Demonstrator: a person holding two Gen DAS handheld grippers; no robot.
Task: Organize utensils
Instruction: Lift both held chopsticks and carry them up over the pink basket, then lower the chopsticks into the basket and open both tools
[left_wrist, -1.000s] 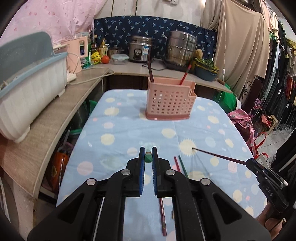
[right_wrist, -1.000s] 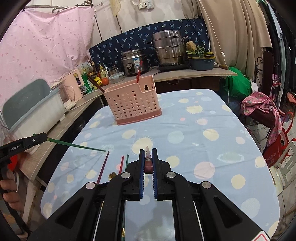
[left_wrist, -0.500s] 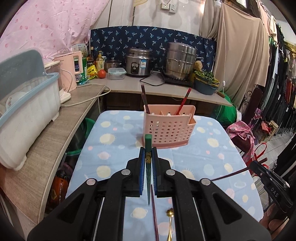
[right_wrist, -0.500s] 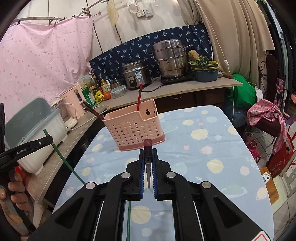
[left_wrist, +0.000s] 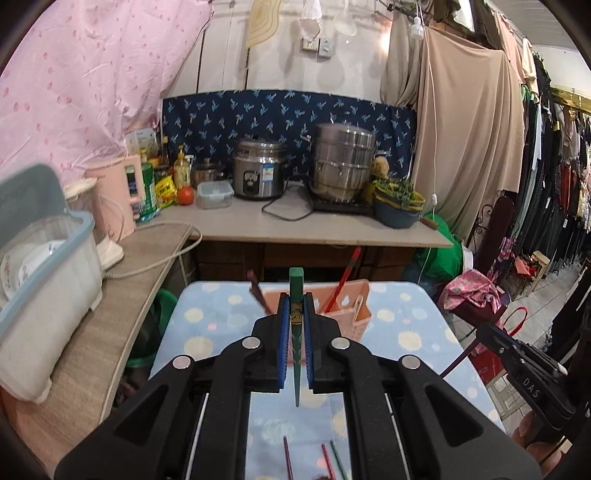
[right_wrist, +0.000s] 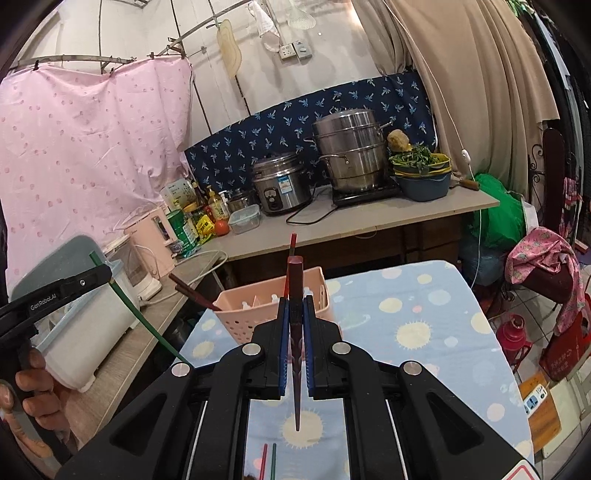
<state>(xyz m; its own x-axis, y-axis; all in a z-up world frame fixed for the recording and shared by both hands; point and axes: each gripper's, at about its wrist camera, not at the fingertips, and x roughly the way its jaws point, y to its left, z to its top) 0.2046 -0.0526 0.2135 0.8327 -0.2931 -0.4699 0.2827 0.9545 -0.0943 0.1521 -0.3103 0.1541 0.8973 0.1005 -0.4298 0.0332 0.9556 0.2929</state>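
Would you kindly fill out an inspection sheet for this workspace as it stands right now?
Surface: table under a blue dotted cloth.
Job's things: pink caddy at the table's far end, holding a red chopstick and a brown chopstick; loose chopsticks lie on the near cloth.
Clutter: nothing seen on the table.
Grippers: left hand-held gripper shut on a green chopstick; right hand-held gripper shut on a maroon chopstick, both held upright.
Cables: black cord and white cord on the counter.
Surroundings: rice cooker, steamer pot, dish bin, hanging clothes.
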